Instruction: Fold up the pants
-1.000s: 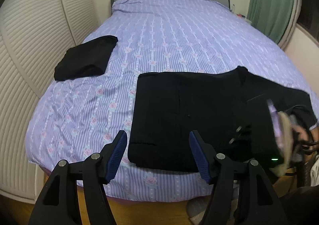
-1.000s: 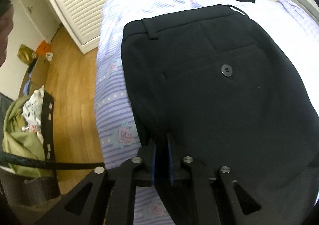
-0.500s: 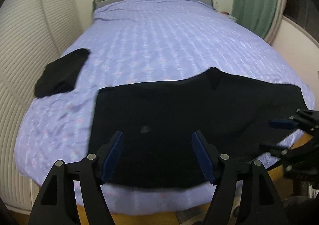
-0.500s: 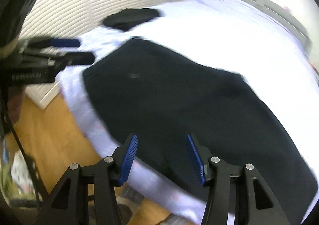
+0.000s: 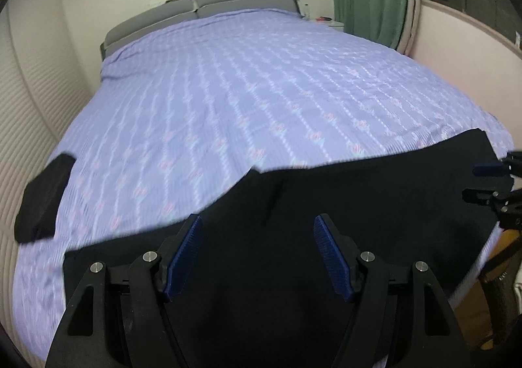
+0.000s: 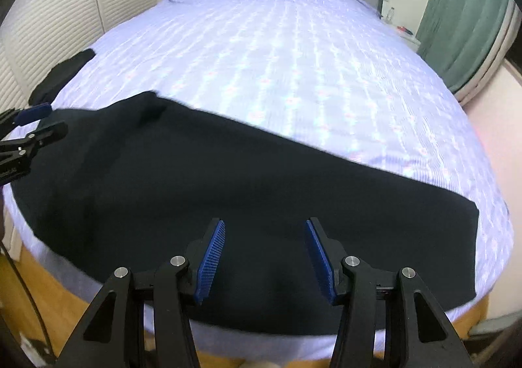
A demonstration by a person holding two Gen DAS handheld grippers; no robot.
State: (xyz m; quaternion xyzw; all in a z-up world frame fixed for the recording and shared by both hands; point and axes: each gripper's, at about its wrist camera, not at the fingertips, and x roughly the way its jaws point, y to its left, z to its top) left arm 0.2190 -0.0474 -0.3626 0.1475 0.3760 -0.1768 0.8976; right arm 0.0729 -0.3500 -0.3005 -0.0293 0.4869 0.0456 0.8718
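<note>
A: Obs. — black pants [image 6: 248,204] lie flat along the near edge of the bed [image 6: 293,57], spread lengthwise, waist end toward the left gripper [image 5: 257,257], hem end at the right side of the right wrist view. Not yet folded across

B: Grippers?

A: Left gripper's jaws stand apart, nothing between the pads, fabric below them. Right gripper [image 6: 264,257] has just been opening; its jaws are apart and nothing is clamped. Both hover over the near edge

B: Next step, judged?

A: Likely pinch each end and carry one over the other. Take both layers near the corners, keep the edges parallel, and lift low so the cloth doesn't drag the purple floral bedspread [image 5: 261,90]

B: Containers?

A: None in view. Only a second dark folded garment [image 5: 42,198] sits well apart, at the bed's left edge near the louvred doors [image 6: 49,8]
</note>
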